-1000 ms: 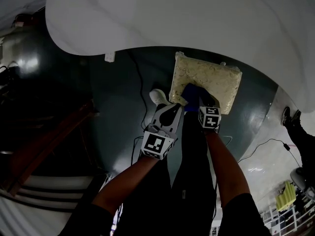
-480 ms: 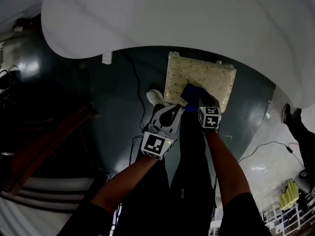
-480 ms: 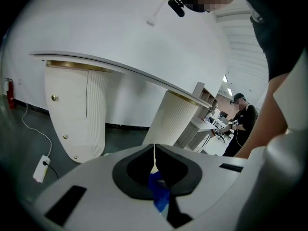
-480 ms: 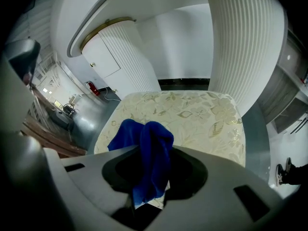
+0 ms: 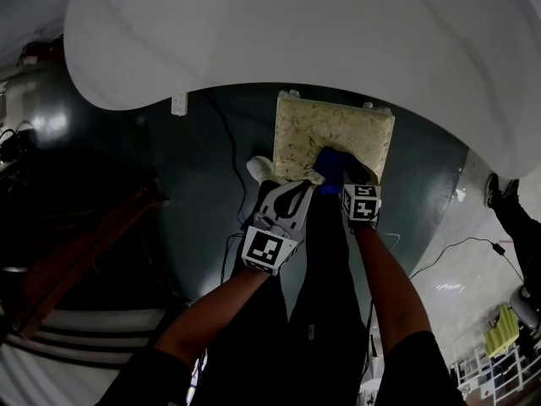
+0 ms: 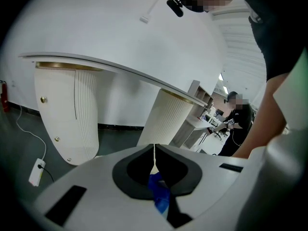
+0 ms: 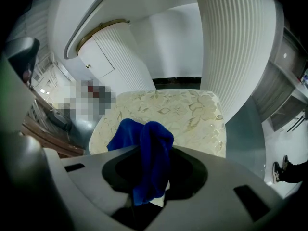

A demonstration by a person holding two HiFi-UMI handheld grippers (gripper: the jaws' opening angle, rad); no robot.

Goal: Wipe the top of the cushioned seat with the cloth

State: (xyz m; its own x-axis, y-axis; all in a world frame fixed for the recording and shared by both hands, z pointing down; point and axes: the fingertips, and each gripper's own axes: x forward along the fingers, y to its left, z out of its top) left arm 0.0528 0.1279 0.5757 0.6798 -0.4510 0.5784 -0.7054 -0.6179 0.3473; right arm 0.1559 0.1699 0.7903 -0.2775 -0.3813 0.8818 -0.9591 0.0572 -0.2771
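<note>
One cloth (image 7: 126, 131) in right gripper (image 7: 149, 150) jaws, on cushioned seat (image 7: 192, 114).

Bunched blue cloth (image 7: 144, 150), on near edge of cream floral cushioned seat (image 7: 185, 112)

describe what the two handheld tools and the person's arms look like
Both are pale grey plastic shells with black pads lining the jaws. The left tool is long and tapered, with a dark teardrop-shaped opening on top; less of the right tool shows. At the rear, the left cube and the right cube bear black-and-white square markers. The person wears dark short sleeves.
</note>
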